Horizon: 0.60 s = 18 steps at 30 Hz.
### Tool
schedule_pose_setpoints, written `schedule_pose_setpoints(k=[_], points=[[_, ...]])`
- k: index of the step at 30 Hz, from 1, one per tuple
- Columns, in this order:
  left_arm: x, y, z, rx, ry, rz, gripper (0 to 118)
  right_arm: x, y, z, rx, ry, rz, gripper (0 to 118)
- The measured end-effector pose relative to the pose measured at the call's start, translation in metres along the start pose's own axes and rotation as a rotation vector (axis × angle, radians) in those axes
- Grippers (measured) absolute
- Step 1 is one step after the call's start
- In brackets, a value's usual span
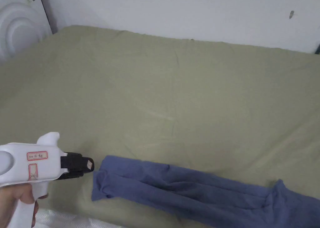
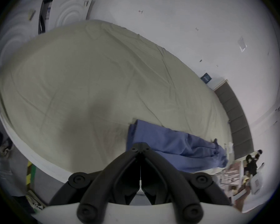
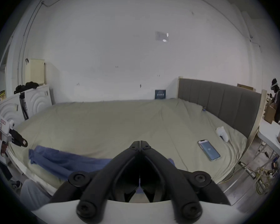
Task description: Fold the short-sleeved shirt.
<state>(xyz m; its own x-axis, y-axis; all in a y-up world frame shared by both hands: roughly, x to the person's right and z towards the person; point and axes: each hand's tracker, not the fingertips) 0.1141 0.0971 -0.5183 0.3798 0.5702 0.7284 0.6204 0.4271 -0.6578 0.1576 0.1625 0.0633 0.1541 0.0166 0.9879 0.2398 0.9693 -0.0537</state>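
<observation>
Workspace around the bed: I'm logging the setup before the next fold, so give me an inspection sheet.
Surface: bed sheet, olive, lightly creased.
Job's things: blue shirt, folded into a long narrow strip by the near edge.
Clutter: phone lying flat, screen lit; white controller near the headboard.
Grippers: left gripper shut, empty, just off the shirt's end; right gripper shut, empty, above the shirt.
Cables: yellow cables tangled on the floor beside the bed.
Surroundings: white wall; a person standing far off.
</observation>
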Motion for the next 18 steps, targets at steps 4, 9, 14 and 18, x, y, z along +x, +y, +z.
schedule_pose_setpoints(k=[4,9,14,18], points=[[-0.01,0.01,-0.012,-0.036,-0.027,-0.009,0,-0.002,0.004,0.005,-0.003,0.007,0.021,0],[-0.015,0.019,-0.032,-0.12,-0.053,-0.057,112,-0.002,-0.001,-0.002,-0.041,-0.027,0.049,0],[-0.035,0.03,-0.056,-0.173,-0.181,0.057,113,-0.001,0.0,-0.01,-0.08,-0.027,0.019,0],[-0.047,0.023,-0.079,-0.263,-0.284,0.112,113,0.001,0.002,-0.013,-0.084,-0.035,0.013,0]])
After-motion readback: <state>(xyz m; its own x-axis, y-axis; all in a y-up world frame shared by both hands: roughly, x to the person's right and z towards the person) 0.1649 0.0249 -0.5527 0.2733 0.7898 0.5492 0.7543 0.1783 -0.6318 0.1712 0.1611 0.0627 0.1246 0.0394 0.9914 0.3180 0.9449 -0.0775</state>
